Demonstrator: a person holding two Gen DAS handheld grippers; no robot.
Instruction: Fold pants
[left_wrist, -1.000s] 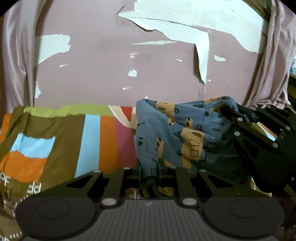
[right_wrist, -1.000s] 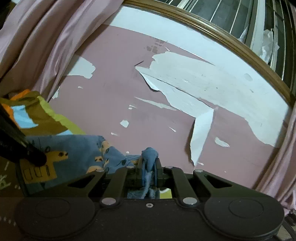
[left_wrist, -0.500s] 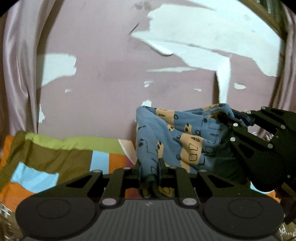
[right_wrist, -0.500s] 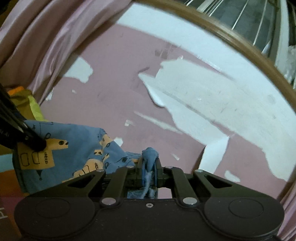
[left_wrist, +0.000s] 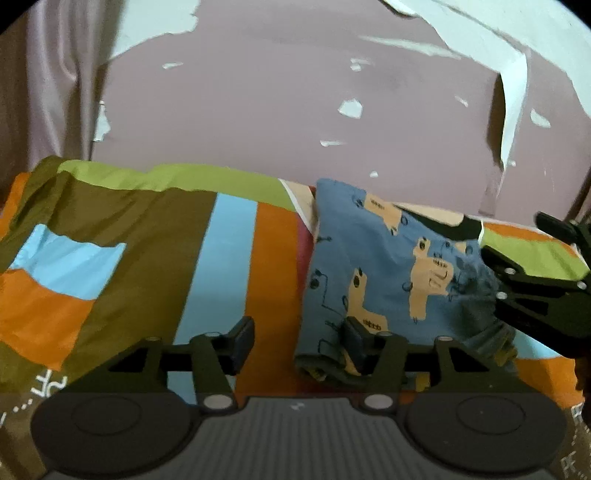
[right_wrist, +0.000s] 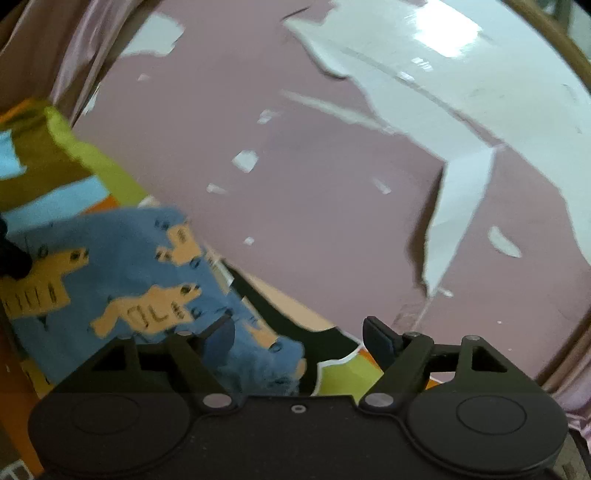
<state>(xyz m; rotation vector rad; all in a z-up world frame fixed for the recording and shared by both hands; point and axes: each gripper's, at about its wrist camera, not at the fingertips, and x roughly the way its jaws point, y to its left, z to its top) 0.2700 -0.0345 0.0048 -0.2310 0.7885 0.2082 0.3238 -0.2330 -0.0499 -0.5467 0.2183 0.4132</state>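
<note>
Both grippers, left (left_wrist: 295, 341) and right (right_wrist: 299, 338), just opened, releasing pants (left_wrist: 388, 273) on bedspread (left_wrist: 229, 258); a finger withdrawing may snag cloth, undoing fold.

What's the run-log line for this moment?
left gripper: just opened, released | right gripper: just opened, released | blue animal-print pants: folded on striped bedspread
</note>
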